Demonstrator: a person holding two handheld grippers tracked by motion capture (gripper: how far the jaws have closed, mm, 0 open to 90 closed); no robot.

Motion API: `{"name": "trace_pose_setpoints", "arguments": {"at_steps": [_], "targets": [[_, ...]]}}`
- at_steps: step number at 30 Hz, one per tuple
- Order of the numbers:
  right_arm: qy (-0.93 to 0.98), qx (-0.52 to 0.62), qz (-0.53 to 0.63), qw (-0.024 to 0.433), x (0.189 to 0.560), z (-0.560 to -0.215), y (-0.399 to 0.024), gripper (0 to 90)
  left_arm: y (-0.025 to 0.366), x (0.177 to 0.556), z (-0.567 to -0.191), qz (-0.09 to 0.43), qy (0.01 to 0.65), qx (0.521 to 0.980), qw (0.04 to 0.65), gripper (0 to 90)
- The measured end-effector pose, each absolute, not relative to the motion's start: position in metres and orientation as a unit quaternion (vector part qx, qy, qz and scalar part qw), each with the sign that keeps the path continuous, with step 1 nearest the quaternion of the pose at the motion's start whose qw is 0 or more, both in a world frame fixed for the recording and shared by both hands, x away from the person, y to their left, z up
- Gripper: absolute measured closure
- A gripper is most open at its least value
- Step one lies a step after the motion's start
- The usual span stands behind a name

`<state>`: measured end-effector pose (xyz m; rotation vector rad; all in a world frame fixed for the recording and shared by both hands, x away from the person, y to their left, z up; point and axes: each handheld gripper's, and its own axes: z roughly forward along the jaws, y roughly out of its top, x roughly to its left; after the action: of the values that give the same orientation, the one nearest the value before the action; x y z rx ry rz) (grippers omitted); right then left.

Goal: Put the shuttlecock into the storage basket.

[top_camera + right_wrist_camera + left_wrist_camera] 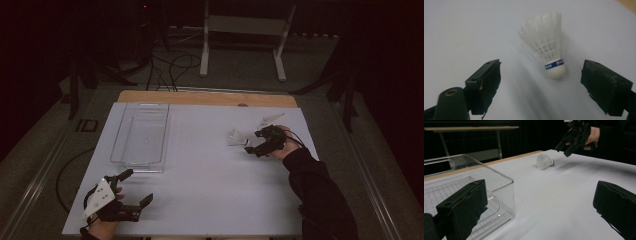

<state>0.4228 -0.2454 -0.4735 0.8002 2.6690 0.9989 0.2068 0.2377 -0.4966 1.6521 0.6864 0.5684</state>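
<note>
The left gripper (131, 187) is sitting nearest the camera at the near left corner of the white tabletop (210, 190), with its jaws wide apart and holding nothing, just in front of the clear plastic bin (141, 134), which has nothing in it. The right gripper (254, 141) is reaching toward the far right corner with its jaws apart on both sides of the shuttlecock (550, 48), which is lying on the tabletop, so I think the job is only starting: grabbing it and maybe dropping it in the bin are not yet done. The right gripper view is showing the blue band and round cork tip, which the high view is too far away to show.
</note>
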Motion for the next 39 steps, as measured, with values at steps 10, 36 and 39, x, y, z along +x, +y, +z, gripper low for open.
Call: {"name": "trace_pose_setpoints", "arguments": {"at_steps": [10, 36, 39], "targets": [[0.921, 0.239, 0.29, 0.102, 0.433, -0.48, -0.239, 26.9, 0.238, 0.207, -0.497, 0.242, 0.297, 0.71, 0.591, 0.0], [0.956, 0.221, 0.176, 0.079, 0.462, -0.485, -0.217, 48.4, 0.237, 0.207, -0.498, 0.239, 0.298, 0.708, 0.594, 0.0], [0.961, 0.208, 0.161, 0.083, 0.465, -0.487, -0.215, 51.6, 0.237, 0.207, -0.498, 0.238, 0.297, 0.709, 0.594, 0.0]]}}
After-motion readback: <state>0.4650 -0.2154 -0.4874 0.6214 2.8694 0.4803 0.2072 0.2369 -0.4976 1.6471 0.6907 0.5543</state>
